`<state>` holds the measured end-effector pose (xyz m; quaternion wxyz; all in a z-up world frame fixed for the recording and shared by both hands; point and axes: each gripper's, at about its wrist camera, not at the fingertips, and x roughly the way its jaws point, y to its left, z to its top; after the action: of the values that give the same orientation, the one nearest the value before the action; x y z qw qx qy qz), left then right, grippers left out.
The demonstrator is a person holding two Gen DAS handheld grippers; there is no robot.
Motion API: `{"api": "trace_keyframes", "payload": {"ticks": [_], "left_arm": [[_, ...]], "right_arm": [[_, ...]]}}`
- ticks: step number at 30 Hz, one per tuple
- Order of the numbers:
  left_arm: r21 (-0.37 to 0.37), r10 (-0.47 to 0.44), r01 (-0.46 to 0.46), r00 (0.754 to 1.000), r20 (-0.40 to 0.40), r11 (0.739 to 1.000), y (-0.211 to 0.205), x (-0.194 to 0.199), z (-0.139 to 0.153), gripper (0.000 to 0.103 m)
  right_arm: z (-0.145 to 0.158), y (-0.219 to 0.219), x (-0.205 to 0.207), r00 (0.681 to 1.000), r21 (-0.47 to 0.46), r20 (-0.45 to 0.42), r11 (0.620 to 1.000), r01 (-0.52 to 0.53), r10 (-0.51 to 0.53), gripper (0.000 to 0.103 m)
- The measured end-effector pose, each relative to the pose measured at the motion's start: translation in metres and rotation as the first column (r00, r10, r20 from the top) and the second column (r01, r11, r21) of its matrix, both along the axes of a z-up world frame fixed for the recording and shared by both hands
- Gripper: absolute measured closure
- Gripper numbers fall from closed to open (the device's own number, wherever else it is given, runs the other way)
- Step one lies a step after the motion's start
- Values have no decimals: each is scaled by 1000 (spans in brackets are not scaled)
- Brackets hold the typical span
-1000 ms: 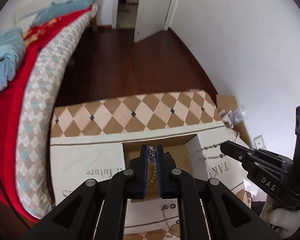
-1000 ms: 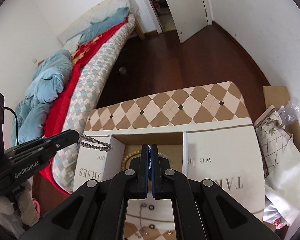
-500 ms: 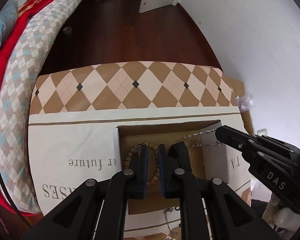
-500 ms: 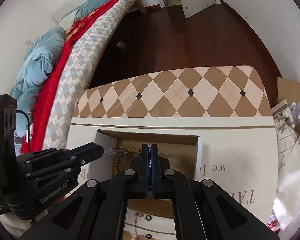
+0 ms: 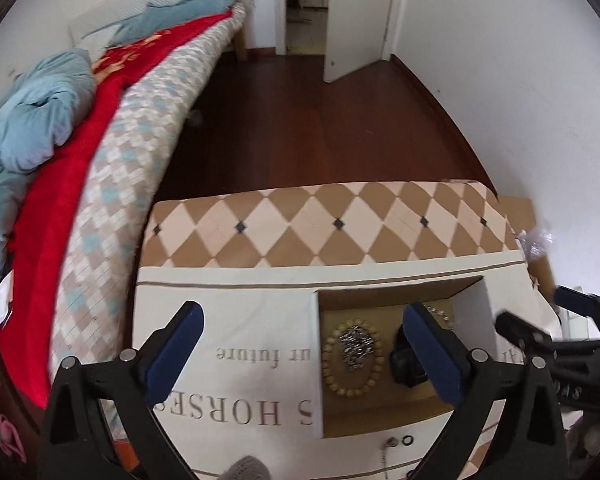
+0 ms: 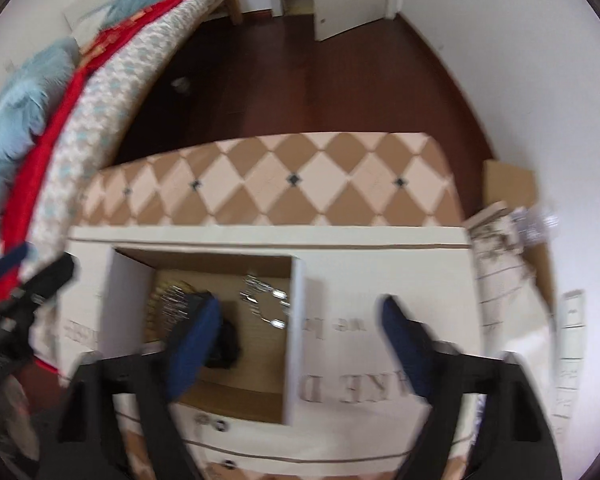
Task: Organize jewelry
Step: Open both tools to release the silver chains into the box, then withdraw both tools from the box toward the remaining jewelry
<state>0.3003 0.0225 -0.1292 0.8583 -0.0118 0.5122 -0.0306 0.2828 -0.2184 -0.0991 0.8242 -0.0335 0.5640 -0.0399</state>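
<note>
An open cardboard box (image 5: 384, 416) (image 6: 236, 396) sits on the table. Inside lie a wooden bead bracelet (image 5: 330, 376) with a bunched silver chain (image 5: 356, 344) in its ring, a second silver chain (image 6: 266, 300) and a small black item (image 5: 406, 364) (image 6: 224, 344). My left gripper (image 5: 304, 344) is wide open and empty, above the box's left side. My right gripper (image 6: 300, 332) is wide open and empty over the box's right wall. Each gripper shows at the edge of the other's view. Small rings and a chain (image 5: 388, 446) lie on the cloth in front of the box.
The table (image 5: 340, 224) has a diamond-pattern cover and a cream printed cloth (image 5: 236, 356). A bed (image 5: 100, 128) with red and blue bedding stands to the left. Dark wood floor and an open door (image 5: 352, 20) lie beyond. Clutter and cardboard (image 6: 508, 188) sit at the right.
Both grippers have opened wide and let their chains drop into the box. Both have pulled back and up; the left has shifted left, the right to the right.
</note>
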Motion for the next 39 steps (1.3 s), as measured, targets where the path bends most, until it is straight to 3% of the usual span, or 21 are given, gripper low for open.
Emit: {"api": "trace_keyframes", "payload": {"ticks": [3, 13, 18, 39], "left_arm": [[4, 11, -11, 1000, 11, 1000, 6, -15, -6, 0], [66, 17, -17, 1000, 10, 998, 7, -52, -19, 0], [72, 32, -34, 999, 39, 997, 9, -67, -12, 0], [90, 52, -73, 975, 217, 993, 10, -157, 71, 0]], "right_arm": [[-8, 5, -17, 1000, -53, -7, 999, 2, -3, 0], [-22, 20, -60, 1000, -50, 2, 999, 20, -20, 0], [-5, 24, -74, 998, -53, 54, 998, 32, -29, 0], [93, 37, -162, 960, -55, 280, 998, 33, -16, 0]]}}
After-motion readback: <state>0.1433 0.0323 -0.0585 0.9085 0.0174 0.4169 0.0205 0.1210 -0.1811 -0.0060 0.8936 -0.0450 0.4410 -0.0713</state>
